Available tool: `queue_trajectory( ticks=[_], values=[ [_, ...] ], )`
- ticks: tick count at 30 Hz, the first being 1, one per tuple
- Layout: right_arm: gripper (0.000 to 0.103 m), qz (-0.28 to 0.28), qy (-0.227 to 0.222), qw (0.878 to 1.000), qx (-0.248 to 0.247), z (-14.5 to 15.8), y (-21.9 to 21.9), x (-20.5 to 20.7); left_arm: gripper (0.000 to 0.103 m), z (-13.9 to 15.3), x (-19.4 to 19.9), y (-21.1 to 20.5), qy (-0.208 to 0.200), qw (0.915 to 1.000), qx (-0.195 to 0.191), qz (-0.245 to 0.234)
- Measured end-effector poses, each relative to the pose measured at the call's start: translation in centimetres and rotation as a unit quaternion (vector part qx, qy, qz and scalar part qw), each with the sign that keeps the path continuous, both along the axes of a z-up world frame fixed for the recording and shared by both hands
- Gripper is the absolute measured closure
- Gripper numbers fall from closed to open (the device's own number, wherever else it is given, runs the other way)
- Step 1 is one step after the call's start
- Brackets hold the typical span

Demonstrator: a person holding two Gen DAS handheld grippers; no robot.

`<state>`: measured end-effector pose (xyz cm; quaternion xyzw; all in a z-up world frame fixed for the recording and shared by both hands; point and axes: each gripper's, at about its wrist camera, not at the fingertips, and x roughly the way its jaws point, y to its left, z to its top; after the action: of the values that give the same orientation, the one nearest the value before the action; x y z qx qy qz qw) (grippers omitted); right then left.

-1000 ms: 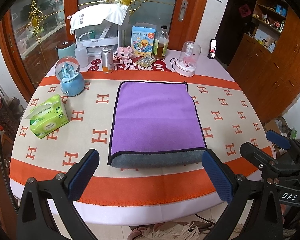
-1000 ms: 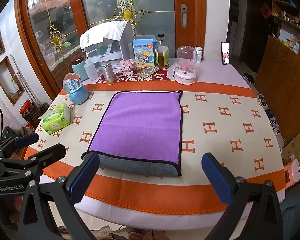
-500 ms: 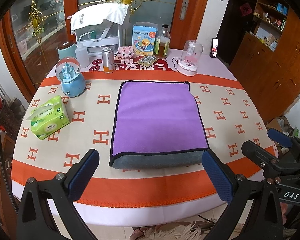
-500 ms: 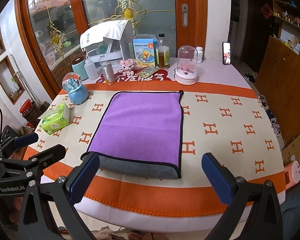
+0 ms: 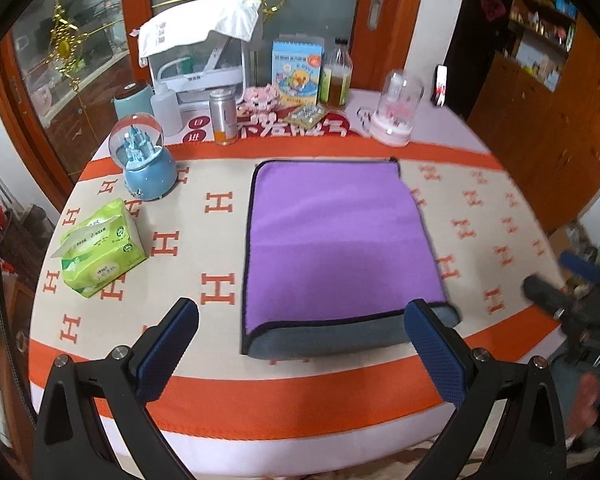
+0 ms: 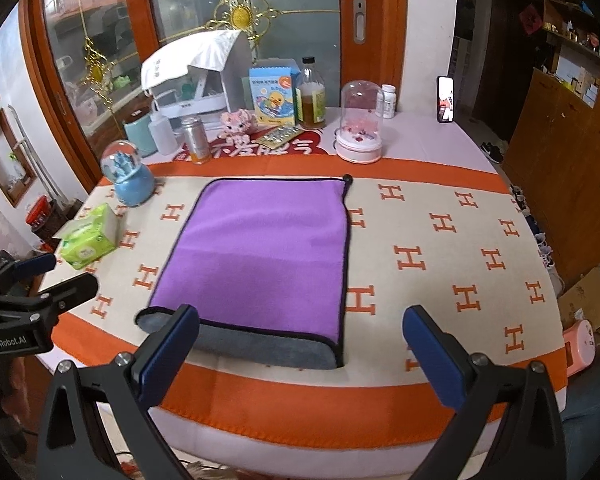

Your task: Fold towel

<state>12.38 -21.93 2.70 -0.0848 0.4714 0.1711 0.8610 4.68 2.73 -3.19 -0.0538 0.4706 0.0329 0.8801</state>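
Observation:
A purple towel (image 5: pixel 336 240) with a black hem and grey underside lies folded flat on the round table; the grey layer shows along its near edge. It also shows in the right wrist view (image 6: pixel 260 252). My left gripper (image 5: pixel 300 344) is open and empty, just before the towel's near edge. My right gripper (image 6: pixel 300 344) is open and empty, its left finger (image 6: pixel 168 344) over the near left part of the towel. Each gripper appears at the edge of the other's view.
A green tissue pack (image 5: pixel 100 248) and a blue snow globe (image 5: pixel 144 160) stand left of the towel. A can (image 5: pixel 223 116), bottles, a box, a glass dome (image 5: pixel 396 108) and a white appliance line the back. Wooden cabinets stand at right.
Both grippers have moved forward toward the towel's near edge. The left view has shifted leftward, with motion blur at right. Jaws stay open.

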Motion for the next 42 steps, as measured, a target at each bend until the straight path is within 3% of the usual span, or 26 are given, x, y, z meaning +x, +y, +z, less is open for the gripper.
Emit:
queue_trajectory(
  ticks=[3,9,14,20,25,29,32,37,42],
  values=[
    [0.005,0.0,0.012,1.0,-0.01,-1.3,-0.6,1.1,0.001,-1.6,0.6,0.3,0.013,0.9997,0.018,-0.013],
    [0.008,0.013,0.048,0.998,-0.026,-5.3,-1.7,2.8,0.001,-4.4,1.8,1.9,0.033,0.9991,0.002,-0.027],
    [0.014,0.039,0.098,0.994,-0.015,-9.0,-2.7,3.7,0.001,-7.1,2.5,2.5,0.053,0.9945,-0.041,-0.08],
    [0.021,0.079,0.138,0.987,-0.008,-12.4,-2.9,4.3,0.006,-10.7,2.9,2.5,0.074,0.9896,-0.035,-0.118],
    [0.03,0.101,0.164,0.981,0.005,-14.3,-3.3,5.2,0.007,-12.7,3.5,3.6,0.092,0.985,-0.076,-0.124],
    [0.042,0.114,0.186,0.976,0.013,-15.5,-3.3,6.0,0.015,-13.7,4.2,4.3,0.105,0.9804,-0.109,-0.127],
    [0.05,0.132,0.196,0.972,0.018,-16.0,-3.1,6.3,0.022,-14.1,4.6,4.2,0.113,0.9769,-0.117,-0.139],
    [0.051,0.156,0.201,0.967,0.014,-16.4,-2.6,6.5,0.028,-14.3,5.1,3.6,0.125,0.9686,-0.125,-0.175],
    [0.058,0.167,0.215,0.962,0.019,-16.9,-2.1,7.0,0.036,-14.7,5.6,3.5,0.139,0.9618,-0.134,-0.194]
  ],
)
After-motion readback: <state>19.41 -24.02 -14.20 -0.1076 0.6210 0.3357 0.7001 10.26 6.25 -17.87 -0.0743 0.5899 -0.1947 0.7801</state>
